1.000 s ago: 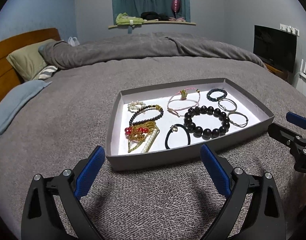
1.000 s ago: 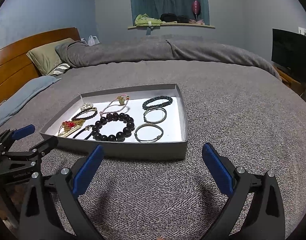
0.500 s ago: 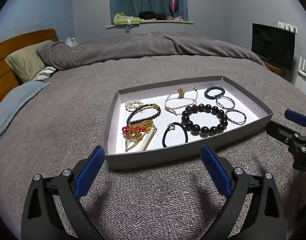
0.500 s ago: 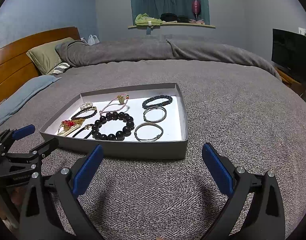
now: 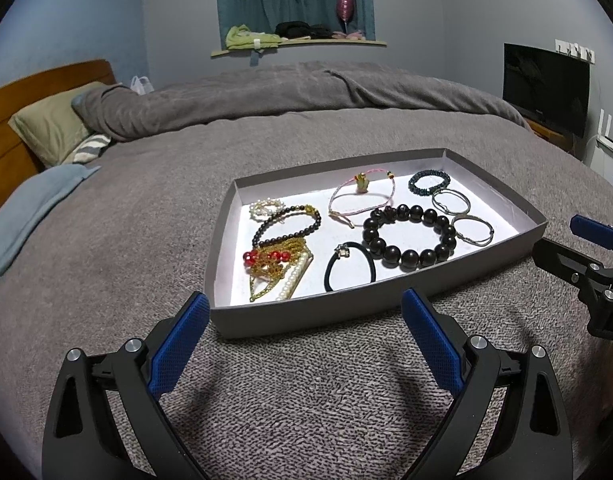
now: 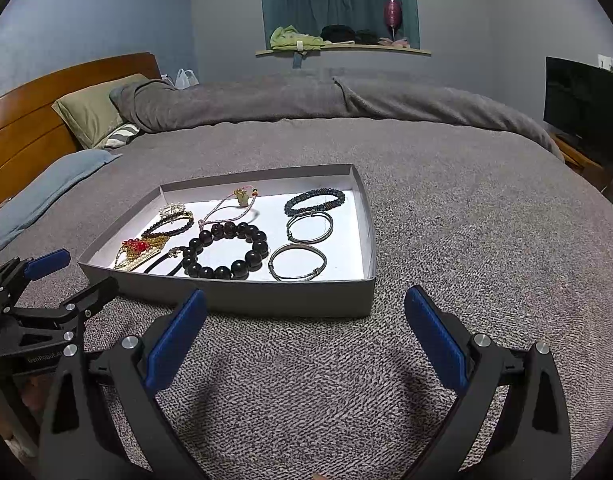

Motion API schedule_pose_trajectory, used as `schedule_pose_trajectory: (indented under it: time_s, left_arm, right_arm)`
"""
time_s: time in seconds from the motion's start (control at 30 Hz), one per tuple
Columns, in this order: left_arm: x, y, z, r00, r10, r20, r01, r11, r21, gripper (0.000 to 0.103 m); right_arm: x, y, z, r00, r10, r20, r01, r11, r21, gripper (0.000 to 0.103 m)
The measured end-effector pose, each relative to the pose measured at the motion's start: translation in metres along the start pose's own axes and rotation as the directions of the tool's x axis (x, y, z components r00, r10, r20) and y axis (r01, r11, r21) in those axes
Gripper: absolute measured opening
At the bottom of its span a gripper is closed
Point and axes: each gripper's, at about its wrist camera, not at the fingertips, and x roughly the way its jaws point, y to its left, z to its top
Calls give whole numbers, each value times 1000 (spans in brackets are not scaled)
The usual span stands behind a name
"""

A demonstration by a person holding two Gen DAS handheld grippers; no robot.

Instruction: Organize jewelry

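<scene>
1. Here, a shallow grey tray [image 5: 290, 316] sits flat on the grey bed cover [image 5: 106, 240], its low walls likely there to keep loose pieces from rolling off into the soft fabric.
2. The jewelry lies inside, on the tray's white floor: on the right, two silver bangles [image 6: 297, 262] and a dark braided bracelet [image 6: 315, 201] sit in a neat column, well apart from each other.
3. In the middle is a big black bead bracelet [image 5: 409, 237], with a pink cord bracelet [image 5: 360, 200] behind it and a black hair tie [image 5: 349, 266] just beside it.
4. The left corner looks unsorted: a gold chain with red beads [image 5: 272, 262] lies tangled over a pearl strand, touching a dark small-bead bracelet [image 5: 288, 222].
5. The left claw [image 5: 304, 344] hovers in front of the tray's near wall, spread wide and empty.
6. The right claw [image 6: 304, 340] is likewise spread and empty, facing the tray's right half.
7. The near wall stands between both claws and the pieces, so I judge a reach must go over it; the tangle could drag neighbours along.
</scene>
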Motion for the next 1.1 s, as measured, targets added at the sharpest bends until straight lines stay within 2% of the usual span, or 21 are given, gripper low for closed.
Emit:
schedule_pose_trajectory:
  time_s: [1.1]
  left_arm:
    - [0,0,0,1000,1,1,-1,1000,8,96]
  right_arm:
    - [1,-1,-1,1000,-1,-5,1,1000,1,98]
